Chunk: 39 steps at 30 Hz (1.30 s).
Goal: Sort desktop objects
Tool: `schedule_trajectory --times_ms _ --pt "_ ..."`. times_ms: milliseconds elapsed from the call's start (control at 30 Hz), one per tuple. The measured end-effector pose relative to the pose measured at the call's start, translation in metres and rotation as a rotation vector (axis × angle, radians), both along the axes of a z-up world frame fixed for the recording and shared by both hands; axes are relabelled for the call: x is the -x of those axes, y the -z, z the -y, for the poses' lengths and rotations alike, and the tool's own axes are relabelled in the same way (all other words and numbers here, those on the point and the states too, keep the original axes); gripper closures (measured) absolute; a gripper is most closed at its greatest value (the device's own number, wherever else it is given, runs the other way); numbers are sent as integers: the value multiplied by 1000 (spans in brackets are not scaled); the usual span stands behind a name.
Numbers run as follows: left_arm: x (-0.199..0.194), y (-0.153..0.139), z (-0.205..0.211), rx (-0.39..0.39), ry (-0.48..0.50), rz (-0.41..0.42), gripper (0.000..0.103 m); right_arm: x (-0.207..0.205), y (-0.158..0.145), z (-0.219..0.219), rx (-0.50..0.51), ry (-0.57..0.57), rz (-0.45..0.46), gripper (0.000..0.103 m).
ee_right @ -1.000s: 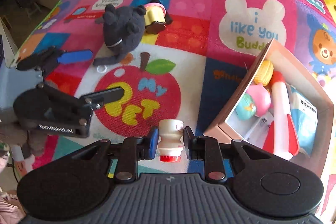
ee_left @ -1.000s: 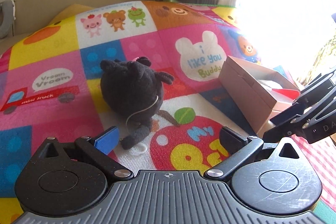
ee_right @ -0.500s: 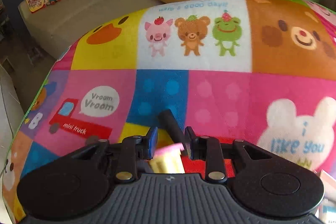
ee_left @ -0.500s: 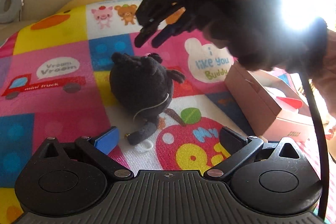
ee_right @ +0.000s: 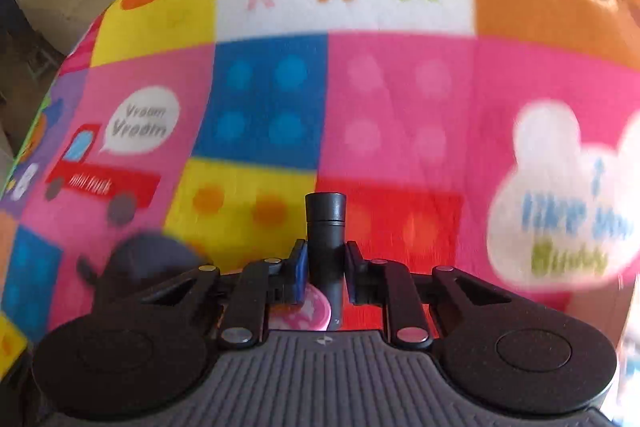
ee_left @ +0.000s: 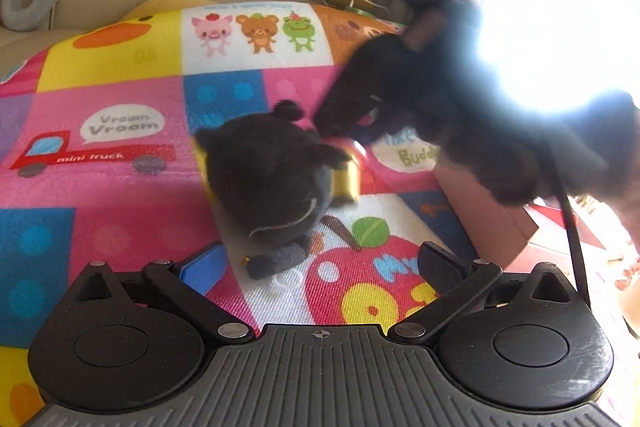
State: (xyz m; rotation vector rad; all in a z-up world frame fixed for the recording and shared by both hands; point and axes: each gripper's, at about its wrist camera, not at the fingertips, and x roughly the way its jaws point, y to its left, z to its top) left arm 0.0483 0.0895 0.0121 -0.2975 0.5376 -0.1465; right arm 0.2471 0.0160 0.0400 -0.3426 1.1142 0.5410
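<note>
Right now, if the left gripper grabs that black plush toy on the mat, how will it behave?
The black plush toy looks soft and fuzzy, so it will probably squash between the pads rather than resist. It is likely light for its size. Its rounded body may wobble or roll on the mat if nudged, and its thin tail would likely dangle limply.

Pink lid (ee_right: 306, 313) half hidden — blurred.

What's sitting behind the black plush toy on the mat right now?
Behind the black plush toy, a yellow-gold object shows at its right side, with the right gripper reaching down there. The plush and motion blur cover the rest, so its shape is unclear.
</note>
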Motion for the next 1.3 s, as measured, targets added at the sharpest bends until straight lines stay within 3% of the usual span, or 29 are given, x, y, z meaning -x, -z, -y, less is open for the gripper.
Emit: schedule_trajectory --times_ms 300,500,567,733,900,1067,1100,1133,1167,1200,1300 --pt "32 -4 26 -113 167 -4 0 118 -13 86 -81 -36 -35 85" --pt "44 -9 41 -135 157 -41 0 190 -5 119 -106 -76 17 82" --pt "49 -15 50 -154 166 -22 0 210 -5 135 -114 -52 69 76" --pt "56 -30 84 -212 217 62 0 249 -9 189 -143 117 261 38" --pt "62 -24 120 -328 243 81 0 269 0 238 -188 301 337 28" --pt "67 -16 116 -401 153 39 0 278 11 252 -213 387 384 28" --pt "66 -18 111 -396 129 29 0 278 10 248 -219 371 397 37" --pt "66 -20 106 -386 106 24 0 276 10 241 -221 347 409 53" --pt "65 -22 102 -378 87 23 0 273 9 235 -222 328 411 58" --pt "66 -24 99 -371 75 24 0 269 7 228 -230 308 410 63" --pt "68 -29 92 -350 65 29 0 252 7 205 -244 232 410 63"
